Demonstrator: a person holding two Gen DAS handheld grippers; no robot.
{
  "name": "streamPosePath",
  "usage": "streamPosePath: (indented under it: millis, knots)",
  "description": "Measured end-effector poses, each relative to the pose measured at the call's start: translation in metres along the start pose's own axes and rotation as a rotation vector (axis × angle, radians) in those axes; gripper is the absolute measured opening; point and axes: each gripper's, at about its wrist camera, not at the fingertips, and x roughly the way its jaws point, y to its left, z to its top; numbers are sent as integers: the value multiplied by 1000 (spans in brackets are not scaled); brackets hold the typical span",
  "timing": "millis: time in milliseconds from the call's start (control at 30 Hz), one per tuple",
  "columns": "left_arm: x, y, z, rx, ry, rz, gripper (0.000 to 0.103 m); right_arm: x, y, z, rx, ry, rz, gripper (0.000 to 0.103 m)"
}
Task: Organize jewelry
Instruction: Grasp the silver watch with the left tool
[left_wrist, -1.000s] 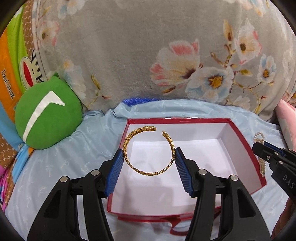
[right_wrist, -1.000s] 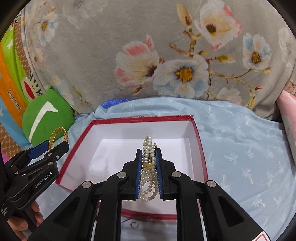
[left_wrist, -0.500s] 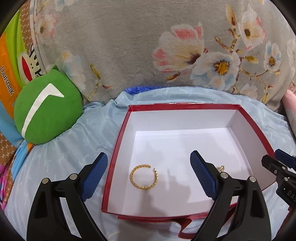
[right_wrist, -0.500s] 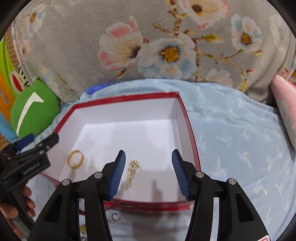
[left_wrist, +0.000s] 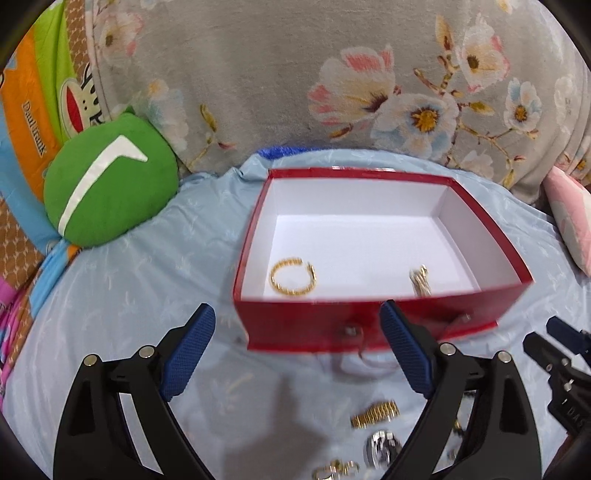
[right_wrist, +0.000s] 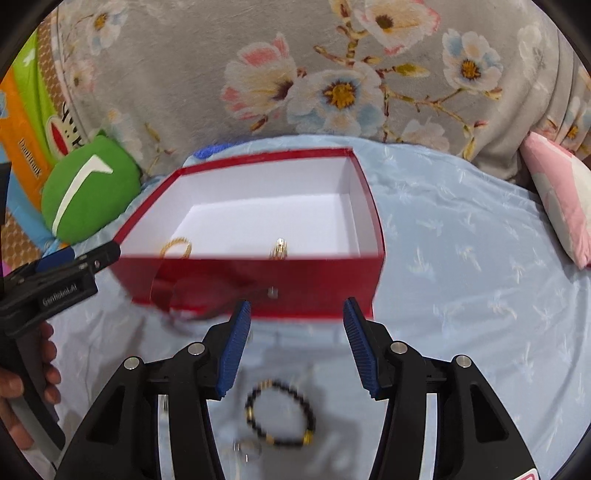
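Observation:
A red box (left_wrist: 369, 317) with a white inside stands on the blue sheet; it also shows in the right wrist view (right_wrist: 258, 273). A gold bangle (left_wrist: 293, 280) and a pearl-and-gold piece (left_wrist: 419, 280) lie in it. My left gripper (left_wrist: 295, 350) is open and empty in front of the box, above a gold strap (left_wrist: 375, 413) and silver pieces (left_wrist: 382, 445). My right gripper (right_wrist: 295, 347) is open and empty, with a black bead bracelet (right_wrist: 280, 417) on the sheet below it.
A green round cushion (left_wrist: 107, 181) lies left of the box. A grey floral blanket (left_wrist: 332, 74) rises behind it. A pink pillow (right_wrist: 557, 192) is at the right. The blue sheet (right_wrist: 461, 258) spreads right of the box.
Both grippers opened and let the gold bangle and the pearl piece fall into the box. Both then drew back toward me and now sit in front of the box.

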Motion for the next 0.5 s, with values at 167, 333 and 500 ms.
streamPosePath:
  millis: [167,333,500]
  knots:
    - [-16,3,-41,-17,44,-5,88,-1,-2,-42,12,82,4,51]
    - [-18,10,-79,-59,121,-28,88,3,-1,-65,19,118,-4,51]
    - [-25,9,-104,-43,161,-42,88,1,11,-76,-10,133,22,50]
